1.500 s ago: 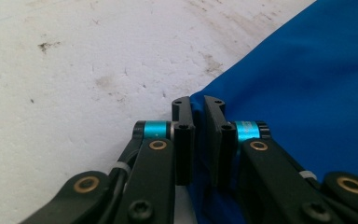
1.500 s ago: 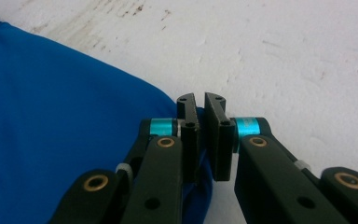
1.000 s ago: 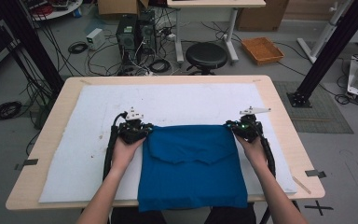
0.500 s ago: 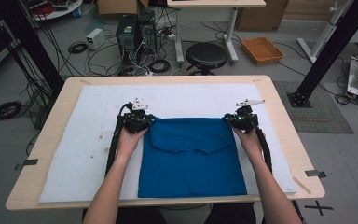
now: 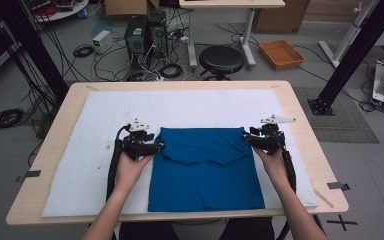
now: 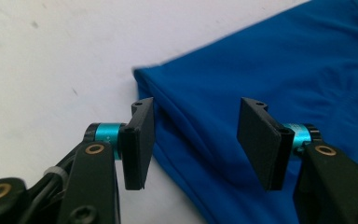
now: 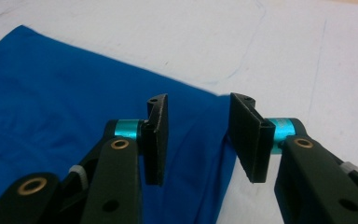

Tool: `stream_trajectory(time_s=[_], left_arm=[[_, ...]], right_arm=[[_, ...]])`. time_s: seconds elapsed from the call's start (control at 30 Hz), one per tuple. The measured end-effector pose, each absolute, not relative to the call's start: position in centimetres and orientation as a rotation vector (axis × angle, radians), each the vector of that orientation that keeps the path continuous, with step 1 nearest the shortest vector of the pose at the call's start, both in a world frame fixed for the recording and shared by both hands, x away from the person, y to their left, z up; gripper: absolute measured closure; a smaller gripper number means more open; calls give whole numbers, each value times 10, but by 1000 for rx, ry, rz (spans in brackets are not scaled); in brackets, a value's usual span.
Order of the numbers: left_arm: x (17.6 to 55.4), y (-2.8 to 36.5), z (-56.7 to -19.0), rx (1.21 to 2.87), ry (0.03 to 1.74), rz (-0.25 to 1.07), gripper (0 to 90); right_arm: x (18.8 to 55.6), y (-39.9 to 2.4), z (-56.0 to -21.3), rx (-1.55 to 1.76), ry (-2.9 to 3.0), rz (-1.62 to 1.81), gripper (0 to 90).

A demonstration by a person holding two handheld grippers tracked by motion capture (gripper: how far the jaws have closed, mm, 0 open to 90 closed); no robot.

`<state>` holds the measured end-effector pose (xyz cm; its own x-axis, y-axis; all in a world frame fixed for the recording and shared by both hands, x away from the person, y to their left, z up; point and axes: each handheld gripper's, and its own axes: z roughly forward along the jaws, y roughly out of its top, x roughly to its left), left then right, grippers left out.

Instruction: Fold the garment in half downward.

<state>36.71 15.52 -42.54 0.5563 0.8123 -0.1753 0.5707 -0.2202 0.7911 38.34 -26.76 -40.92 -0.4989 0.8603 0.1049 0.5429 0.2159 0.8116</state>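
white mat [image 5: 190,107] on wooden table [image 5: 300,115]; black stool [image 5: 221,59], orange tray [image 5: 281,53] behind.

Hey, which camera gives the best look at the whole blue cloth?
The high view: the blue cloth lies folded on the white mat, every edge visible. The left gripper view and right gripper view each catch one corner between open jaws.

We see a folded blue cloth [image 5: 206,170] lying flat on the white mat [image 5: 95,170] that covers the wooden table [image 5: 305,125]. Our left gripper [image 5: 156,146] sits at its far left corner and our right gripper [image 5: 248,138] at its far right corner, both jaws just opened.
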Motion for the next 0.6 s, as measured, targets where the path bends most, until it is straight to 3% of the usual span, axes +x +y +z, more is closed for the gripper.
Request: stream_trajectory(time_s=[0.13,0.3,0.47,0.6], left_arm=[[361,153,-434,1883,1191,258,476],[361,150,-436,1861,1213,209,573],[363,145,-439,1890,1243,206,577],[363,142,-440,1903,1237,223,671]], right_arm=[[368,-271,-413,1332,2110,1176,559],[361,-279,-420,1368,2089,1184,546],[360,-283,-428,1400,2088,1186,548],[361,-283,-432,1401,2108,1179,607]])
